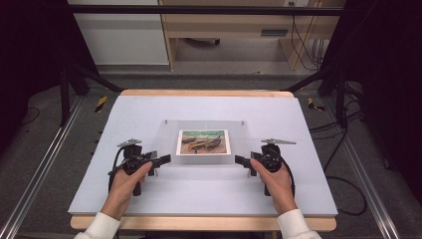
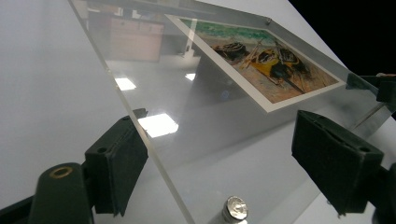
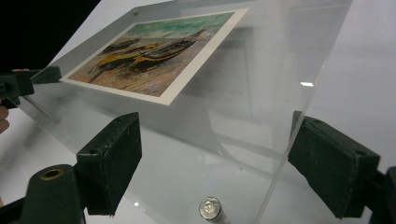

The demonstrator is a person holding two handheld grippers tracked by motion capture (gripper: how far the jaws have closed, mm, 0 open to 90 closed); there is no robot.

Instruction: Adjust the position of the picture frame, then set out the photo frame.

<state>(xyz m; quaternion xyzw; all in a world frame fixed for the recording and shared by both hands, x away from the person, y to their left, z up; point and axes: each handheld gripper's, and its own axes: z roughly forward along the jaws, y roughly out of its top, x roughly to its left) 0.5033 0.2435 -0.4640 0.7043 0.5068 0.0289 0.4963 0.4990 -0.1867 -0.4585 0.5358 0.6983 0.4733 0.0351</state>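
Note:
A clear acrylic frame [image 1: 204, 160] lies flat on the white table, with a picture of beached boats [image 1: 203, 142] in its middle. My left gripper [image 1: 163, 162] straddles the frame's near-left corner. In the left gripper view its pads [image 2: 119, 161] lie against the two edges of the frame [image 2: 205, 140], above a metal standoff screw [image 2: 236, 207]. My right gripper [image 1: 241, 162] holds the near-right corner in the same way. In the right gripper view both pads [image 3: 327, 161] touch the frame's [image 3: 224, 116] edges around another screw [image 3: 210, 207].
The white tabletop [image 1: 149, 199] extends well beyond the frame on all sides, with a wooden rim at front and back. Black rig posts [image 1: 64, 94] stand at the far corners. Cables [image 1: 343, 164] trail on the floor to the right.

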